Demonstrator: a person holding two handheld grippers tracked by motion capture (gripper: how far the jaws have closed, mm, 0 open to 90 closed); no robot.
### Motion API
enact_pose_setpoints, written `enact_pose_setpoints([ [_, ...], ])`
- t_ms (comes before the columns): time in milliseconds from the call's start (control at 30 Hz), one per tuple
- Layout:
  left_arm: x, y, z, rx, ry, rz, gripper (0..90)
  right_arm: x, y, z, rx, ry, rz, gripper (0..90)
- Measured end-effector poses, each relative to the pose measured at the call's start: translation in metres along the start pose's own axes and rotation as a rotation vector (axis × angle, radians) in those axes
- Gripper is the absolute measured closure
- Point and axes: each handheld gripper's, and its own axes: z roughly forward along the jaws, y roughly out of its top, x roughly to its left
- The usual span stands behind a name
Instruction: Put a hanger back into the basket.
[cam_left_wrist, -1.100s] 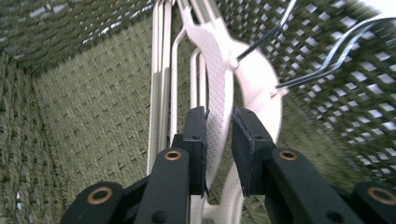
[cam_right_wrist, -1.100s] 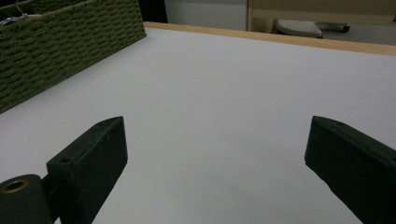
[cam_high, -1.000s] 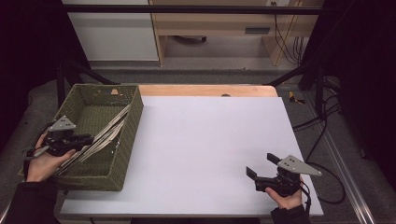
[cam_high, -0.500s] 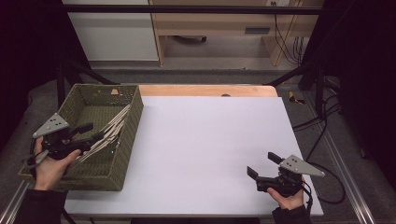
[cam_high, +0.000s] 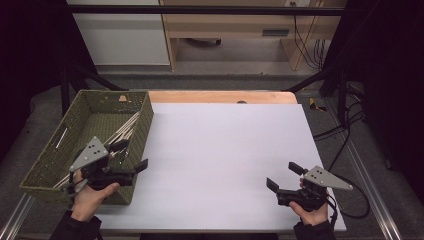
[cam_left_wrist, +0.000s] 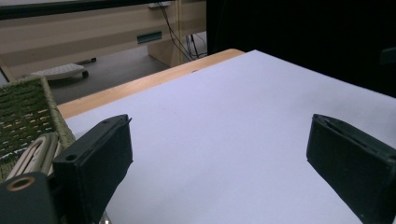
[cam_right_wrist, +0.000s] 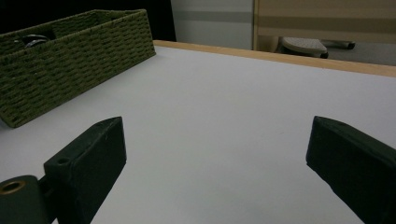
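Observation:
A green woven basket (cam_high: 60, 150) stands at the table's left and holds several pale sticks (cam_high: 125, 130) that lean on its right wall. My left gripper (cam_high: 134, 156) hovers over the basket's near right corner and points out across the white sheet (cam_high: 225, 150). Its jaws have just been opening and stand wide with nothing between them. From the left gripper view, the left gripper (cam_left_wrist: 219, 154) faces bare sheet, with the basket (cam_left_wrist: 23, 112) and sticks (cam_left_wrist: 37, 154) at the left edge. My right gripper (cam_high: 283, 176) rests open and empty at the near right; the right gripper (cam_right_wrist: 217, 158) looks toward the basket (cam_right_wrist: 74, 60).
A wooden strip (cam_high: 220, 96) runs along the table's far edge. Beyond it stand a white cabinet (cam_high: 120, 35) and a wooden desk (cam_high: 230, 25). Black cables (cam_high: 345, 130) hang off the right side, and a metal rail (cam_high: 365, 175) runs along there.
My left gripper has come out of the basket's left part, moving right and nearer, and its jaws have spread apart. The sticks stay in the basket. The right gripper has not moved.

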Motion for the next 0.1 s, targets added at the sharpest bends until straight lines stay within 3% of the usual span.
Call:
enact_pose_setpoints([
  [100, -0.0050, -0.0055, 0.0058, 0.005, -0.009, -0.017, 6.7, -0.0006, 0.0005, -0.0010, -0.006, -0.001, 0.005, 5.3],
])
